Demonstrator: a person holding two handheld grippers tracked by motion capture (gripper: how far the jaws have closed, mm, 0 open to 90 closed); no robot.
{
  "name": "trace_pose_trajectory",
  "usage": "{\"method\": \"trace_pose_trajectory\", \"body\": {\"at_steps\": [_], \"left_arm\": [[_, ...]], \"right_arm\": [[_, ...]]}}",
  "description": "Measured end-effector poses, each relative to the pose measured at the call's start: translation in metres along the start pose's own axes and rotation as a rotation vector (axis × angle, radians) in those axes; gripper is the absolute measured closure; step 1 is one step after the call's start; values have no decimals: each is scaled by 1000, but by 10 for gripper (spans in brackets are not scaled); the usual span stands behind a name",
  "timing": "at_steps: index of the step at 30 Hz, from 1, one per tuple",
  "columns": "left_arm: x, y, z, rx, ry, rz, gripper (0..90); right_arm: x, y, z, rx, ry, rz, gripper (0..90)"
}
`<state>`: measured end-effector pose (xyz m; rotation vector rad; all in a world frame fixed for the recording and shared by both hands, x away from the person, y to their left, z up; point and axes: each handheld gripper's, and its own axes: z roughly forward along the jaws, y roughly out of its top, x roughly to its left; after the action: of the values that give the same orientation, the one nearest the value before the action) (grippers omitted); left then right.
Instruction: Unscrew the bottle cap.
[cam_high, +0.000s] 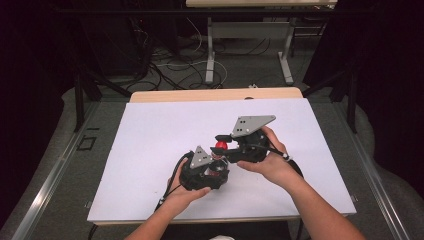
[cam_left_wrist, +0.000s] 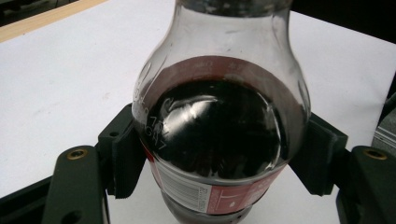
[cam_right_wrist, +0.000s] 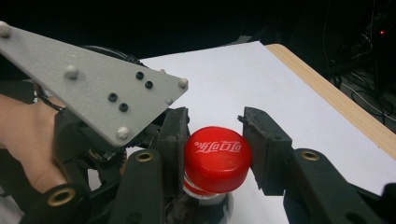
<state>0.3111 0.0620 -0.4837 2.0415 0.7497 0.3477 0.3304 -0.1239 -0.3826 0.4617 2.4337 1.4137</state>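
Near the centre of the white table top (cam_high: 150, 150), slightly toward 5 o'clock, a small cola bottle (cam_left_wrist: 219, 135) stands upright between 2 hand-held grippers.

At 7 o'clock of the bottle, the left gripper (cam_high: 212, 167) has its 2 jaws closed against the bottle's belly, 1 ribbed pad pressed on each side just above the label, so it holds the body firmly. At 1 o'clock, the right gripper (cam_right_wrist: 215, 149) comes down over the red cap (cam_right_wrist: 217, 158); its jaws are only narrowly apart, the 1 at 9 o'clock of the cap touching it and the 1 at 3 o'clock at its edge, though whether the squeeze is complete I cannot tell.

The step in hand looks like unscrewing the cap. To do it well, the left gripper's hold should stay square and low enough that the bottle cannot spin or tip, while the right gripper's pads sit level on the cap's ribbed skirt, not its rounded top, before any turn. Turning about the bottle's own axis, without pulling sideways, should keep the neck from bending out of the lower grip.

The bottle is clear plastic with a bulbous shoulder, filled with dark liquid up to the shoulder, and wears a red and white label (cam_left_wrist: 205, 196) with a barcode. The cap carries white lettering.
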Motion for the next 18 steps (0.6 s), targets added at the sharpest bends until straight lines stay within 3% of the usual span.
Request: {"method": "trace_pose_trajectory", "body": {"at_steps": [4, 10, 18], "left_arm": [[4, -1, 1, -2, 14, -13, 300], [12, -3, 1, 8, 26, -33, 299], [21, 2, -5, -13, 45, -49, 300]], "right_arm": [[-1, -3, -2, -3, -5, -4, 610], [1, -11, -5, 10, -19, 27, 610], [3, -28, -6, 31, -30, 55, 610]]}}
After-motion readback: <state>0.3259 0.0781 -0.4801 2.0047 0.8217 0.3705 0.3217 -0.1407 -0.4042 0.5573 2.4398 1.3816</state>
